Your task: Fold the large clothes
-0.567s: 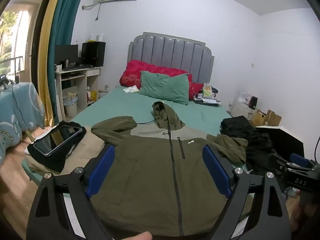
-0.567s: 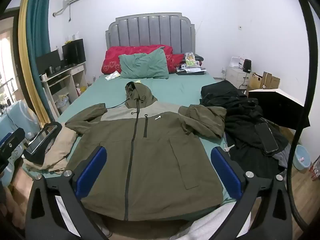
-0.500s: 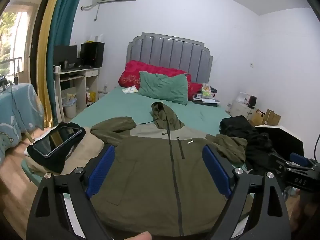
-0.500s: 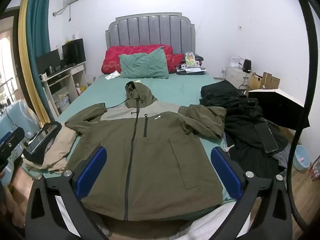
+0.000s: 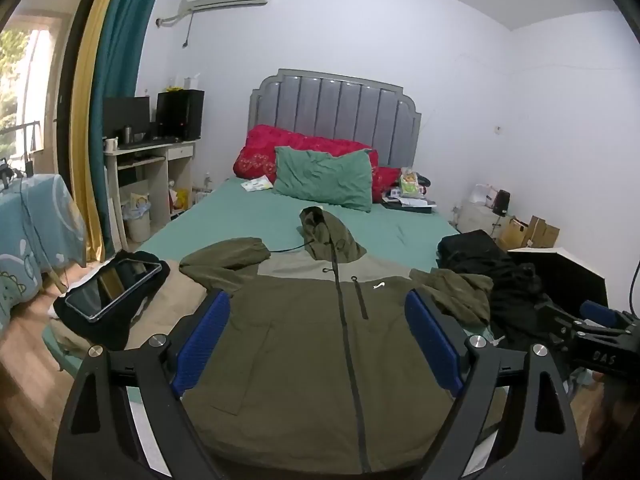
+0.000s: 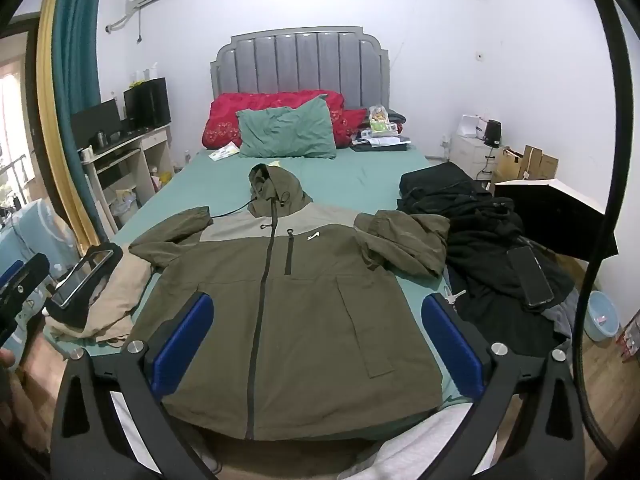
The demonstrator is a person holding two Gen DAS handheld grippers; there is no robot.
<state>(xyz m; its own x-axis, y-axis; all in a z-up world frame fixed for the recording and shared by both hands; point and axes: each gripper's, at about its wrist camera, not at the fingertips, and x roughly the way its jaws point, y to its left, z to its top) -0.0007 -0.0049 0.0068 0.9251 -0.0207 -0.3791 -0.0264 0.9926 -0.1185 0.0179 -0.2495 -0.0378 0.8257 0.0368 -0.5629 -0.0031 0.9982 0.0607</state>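
An olive green hooded jacket (image 5: pixel 320 352) lies spread flat, zipped, front up, at the foot of the green bed (image 5: pixel 256 216); it also shows in the right wrist view (image 6: pixel 288 312). Both sleeves are bunched near the shoulders and the hood points toward the pillows. My left gripper (image 5: pixel 318 340) is open and empty, held above the jacket's lower half. My right gripper (image 6: pixel 318 340) is open and empty, above the jacket's hem. Neither touches the cloth.
A tablet (image 5: pixel 114 288) lies on dark and beige clothes (image 5: pixel 168 304) at the bed's left corner. A black clothes pile (image 6: pixel 480 240) with a phone (image 6: pixel 530 276) lies on the right. Pillows (image 6: pixel 286 132) sit at the headboard. A desk (image 5: pixel 148 168) stands left, a black box (image 6: pixel 552 216) right.
The left wrist view has shifted very slightly; the jacket and both open grippers stay as they were.
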